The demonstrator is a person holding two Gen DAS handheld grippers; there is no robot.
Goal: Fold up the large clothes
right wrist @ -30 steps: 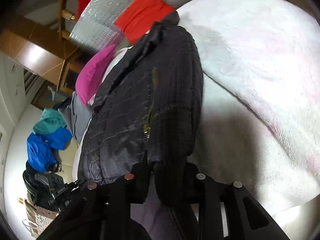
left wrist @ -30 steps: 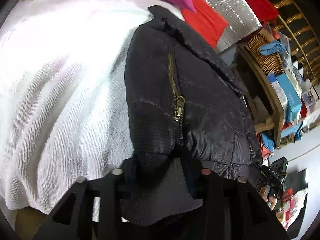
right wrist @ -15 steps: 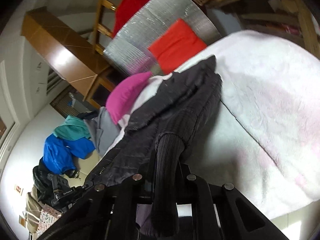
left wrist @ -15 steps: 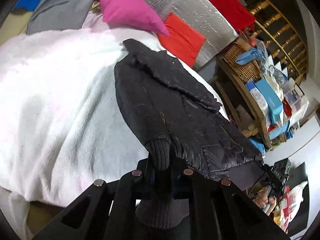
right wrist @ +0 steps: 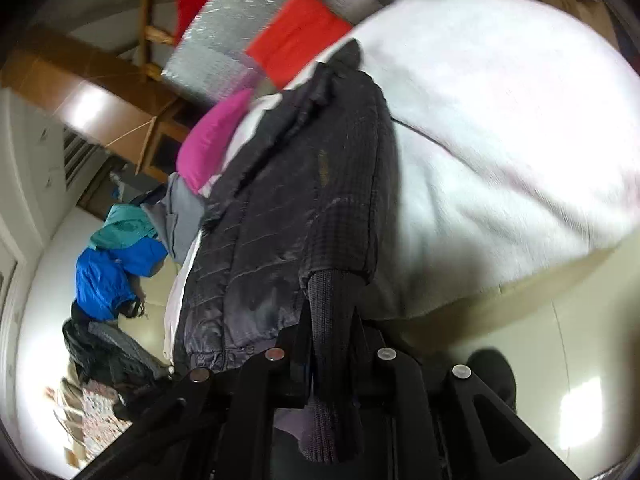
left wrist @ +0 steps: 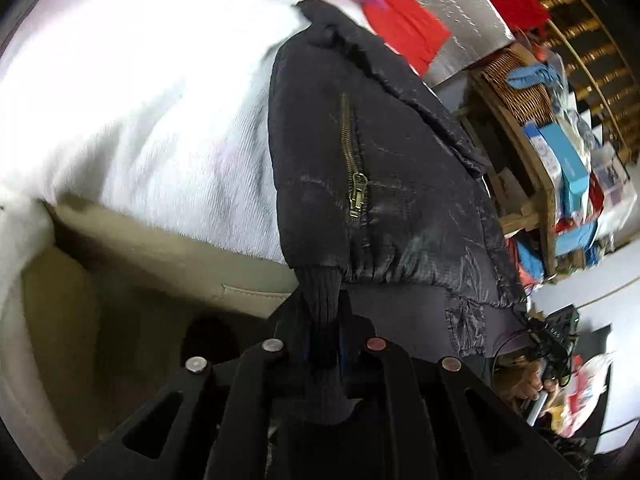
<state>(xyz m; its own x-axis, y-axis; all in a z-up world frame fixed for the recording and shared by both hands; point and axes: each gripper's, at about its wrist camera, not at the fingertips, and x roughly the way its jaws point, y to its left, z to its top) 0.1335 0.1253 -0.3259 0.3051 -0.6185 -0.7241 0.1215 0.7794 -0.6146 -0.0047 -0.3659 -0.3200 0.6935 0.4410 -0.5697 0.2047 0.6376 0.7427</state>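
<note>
A black quilted jacket [left wrist: 392, 176] with a brass zipper [left wrist: 354, 184] lies stretched over a white fluffy blanket [left wrist: 140, 92] on a bed. My left gripper [left wrist: 322, 320] is shut on a ribbed knit cuff [left wrist: 320, 300] at the jacket's near end. In the right wrist view the same jacket [right wrist: 304, 208] runs away from me, and my right gripper [right wrist: 330, 332] is shut on another ribbed cuff [right wrist: 330, 300]. Both cuffs hang past the bed's near edge.
A pink pillow [right wrist: 212, 140], red cloth [left wrist: 408, 36] and silver padding [left wrist: 460, 8] lie at the bed's far end. Wooden shelves with a wicker basket [left wrist: 516, 88] and boxes stand right. Blue and teal clothes [right wrist: 116, 264] lie on the beige floor [left wrist: 120, 300].
Both grippers have pulled back and down with the cuffs, drawing the jacket towards the bed's near edge. The bed edge and floor have come into view. The jacket lies flatter.
</note>
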